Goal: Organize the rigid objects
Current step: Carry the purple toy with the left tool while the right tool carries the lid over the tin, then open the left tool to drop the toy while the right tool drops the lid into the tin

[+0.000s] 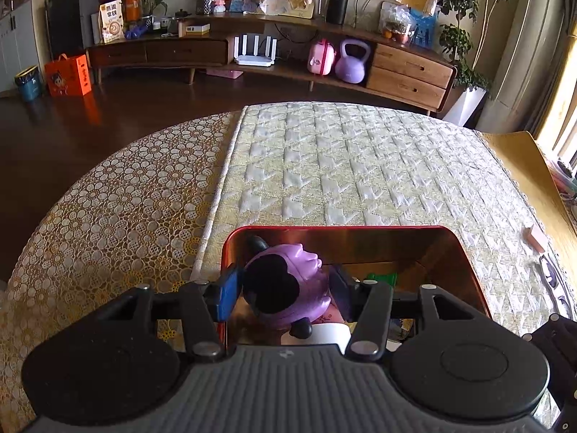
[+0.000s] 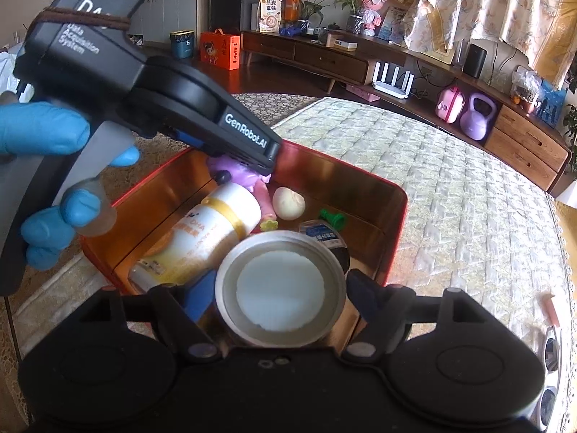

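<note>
A red tin box (image 1: 465,252) with a shiny copper inside stands on the quilted mat. In the left wrist view my left gripper (image 1: 285,285) is shut on a purple toy (image 1: 303,263) with black patches, held low inside the box's near left corner. The right wrist view shows that same left gripper (image 2: 252,169), in a blue-gloved hand (image 2: 43,133), with the purple toy (image 2: 249,180) at its tip. My right gripper (image 2: 281,299) has its pads against both sides of a round grey tin with a white lid (image 2: 281,288), at the box's (image 2: 393,238) near wall.
Inside the box lie a white and yellow bottle (image 2: 216,231), a cream ball (image 2: 288,202), a green piece (image 2: 333,218) and a blue-labelled item (image 2: 321,232). A small pink block (image 2: 550,308) and metal rings (image 2: 551,361) lie on the mat to the right.
</note>
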`<state>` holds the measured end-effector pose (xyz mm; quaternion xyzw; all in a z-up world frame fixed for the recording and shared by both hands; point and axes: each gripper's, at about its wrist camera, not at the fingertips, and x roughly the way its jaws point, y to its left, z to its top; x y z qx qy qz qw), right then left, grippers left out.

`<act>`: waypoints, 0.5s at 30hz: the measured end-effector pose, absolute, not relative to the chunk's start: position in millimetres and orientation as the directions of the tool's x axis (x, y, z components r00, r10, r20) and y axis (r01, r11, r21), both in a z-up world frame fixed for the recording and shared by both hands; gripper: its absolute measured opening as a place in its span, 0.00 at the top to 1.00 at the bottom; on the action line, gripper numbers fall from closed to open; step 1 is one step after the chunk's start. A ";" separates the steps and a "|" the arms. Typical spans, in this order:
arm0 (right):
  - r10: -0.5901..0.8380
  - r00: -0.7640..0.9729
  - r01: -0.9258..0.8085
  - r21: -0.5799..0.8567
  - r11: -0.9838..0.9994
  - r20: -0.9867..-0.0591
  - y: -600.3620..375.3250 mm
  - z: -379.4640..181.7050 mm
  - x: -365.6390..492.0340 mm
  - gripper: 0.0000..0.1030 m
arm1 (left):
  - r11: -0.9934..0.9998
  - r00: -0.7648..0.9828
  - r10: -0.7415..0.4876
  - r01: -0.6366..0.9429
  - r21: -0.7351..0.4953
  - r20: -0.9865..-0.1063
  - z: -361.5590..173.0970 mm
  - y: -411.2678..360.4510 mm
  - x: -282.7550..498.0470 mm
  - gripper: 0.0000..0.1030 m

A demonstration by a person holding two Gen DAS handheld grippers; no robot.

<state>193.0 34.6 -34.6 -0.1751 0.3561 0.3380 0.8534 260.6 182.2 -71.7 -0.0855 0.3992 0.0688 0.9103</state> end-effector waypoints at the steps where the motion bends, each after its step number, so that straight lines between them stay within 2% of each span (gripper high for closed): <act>1: 0.453 0.520 -0.701 -0.058 0.711 -0.724 34.5 -33.7 191.7 0.21 | 0.976 0.671 0.058 -0.194 -0.099 -0.739 -71.6 182.2 260.5 0.49; 8: 0.470 0.533 -0.701 -0.056 0.711 -0.704 28.9 -26.2 186.6 0.19 | 0.973 0.662 0.068 -0.208 -0.095 -0.746 -70.6 180.2 258.2 0.49; 15: 0.485 0.533 -0.689 -0.023 0.724 -0.693 20.9 -16.6 183.8 0.19 | 0.970 0.661 0.067 -0.220 -0.108 -0.748 -65.4 177.6 250.7 0.43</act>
